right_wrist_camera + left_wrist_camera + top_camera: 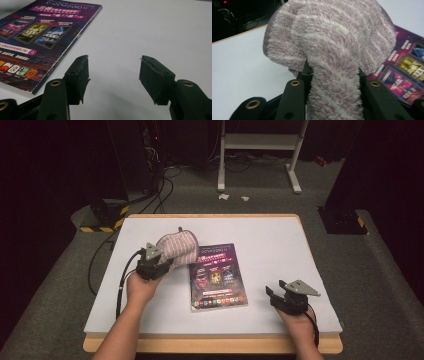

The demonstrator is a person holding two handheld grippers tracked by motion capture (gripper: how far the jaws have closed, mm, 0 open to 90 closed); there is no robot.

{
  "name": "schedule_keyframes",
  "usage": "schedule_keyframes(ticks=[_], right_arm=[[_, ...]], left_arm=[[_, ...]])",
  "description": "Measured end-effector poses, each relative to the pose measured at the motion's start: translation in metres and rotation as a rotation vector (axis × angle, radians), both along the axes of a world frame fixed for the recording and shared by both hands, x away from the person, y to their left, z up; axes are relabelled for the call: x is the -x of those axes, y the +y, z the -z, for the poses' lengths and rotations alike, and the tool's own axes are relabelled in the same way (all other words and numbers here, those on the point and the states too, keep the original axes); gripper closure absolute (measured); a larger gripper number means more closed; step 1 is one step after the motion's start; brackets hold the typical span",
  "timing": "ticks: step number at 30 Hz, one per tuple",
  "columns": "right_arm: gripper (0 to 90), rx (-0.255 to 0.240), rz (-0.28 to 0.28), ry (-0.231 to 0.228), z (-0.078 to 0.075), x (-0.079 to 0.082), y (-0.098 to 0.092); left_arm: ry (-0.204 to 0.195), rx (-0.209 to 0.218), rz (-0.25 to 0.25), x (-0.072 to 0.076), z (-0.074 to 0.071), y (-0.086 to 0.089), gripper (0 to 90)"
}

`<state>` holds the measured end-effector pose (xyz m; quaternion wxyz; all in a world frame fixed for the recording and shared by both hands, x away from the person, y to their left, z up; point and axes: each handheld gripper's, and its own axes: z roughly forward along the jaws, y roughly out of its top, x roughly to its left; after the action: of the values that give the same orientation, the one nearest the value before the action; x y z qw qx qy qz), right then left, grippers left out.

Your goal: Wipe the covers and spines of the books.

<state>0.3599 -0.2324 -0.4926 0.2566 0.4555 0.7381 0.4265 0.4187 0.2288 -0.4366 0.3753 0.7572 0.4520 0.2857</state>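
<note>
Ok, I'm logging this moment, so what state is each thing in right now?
Left tool: shut on the towel.
Fluffy pale pink striped towel: bunched, lifted, overhanging the magazine's corner.
Glossy purple magazine: closed, flat on the table.
Right tool: open, holding nothing.
White table: bearing the magazine.

Between my right gripper [113, 75] and the magazine [218, 276] the white bench [280, 250] lies bare, so I could pass there. The magazine lies flat mid-bench, just beside my left gripper [152, 262], whose bunched fluffy towel [177, 247] overhangs the magazine's far-left corner.
</note>
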Motion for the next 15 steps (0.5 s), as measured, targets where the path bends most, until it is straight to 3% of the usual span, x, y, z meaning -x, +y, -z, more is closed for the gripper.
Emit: schedule_keyframes(ticks=[12,15], right_arm=[[41.2,-0.002,0.002,0.005,0.001,-0.001,0.000],[41.2,-0.003,0.002,0.006,0.001,-0.001,0.000]], left_arm=[[0.044,-0.015,-0.098,0.006,0.013,0.043,65.6],[0.063,-0.039,-0.113,0.007,0.019,0.049,65.5]])
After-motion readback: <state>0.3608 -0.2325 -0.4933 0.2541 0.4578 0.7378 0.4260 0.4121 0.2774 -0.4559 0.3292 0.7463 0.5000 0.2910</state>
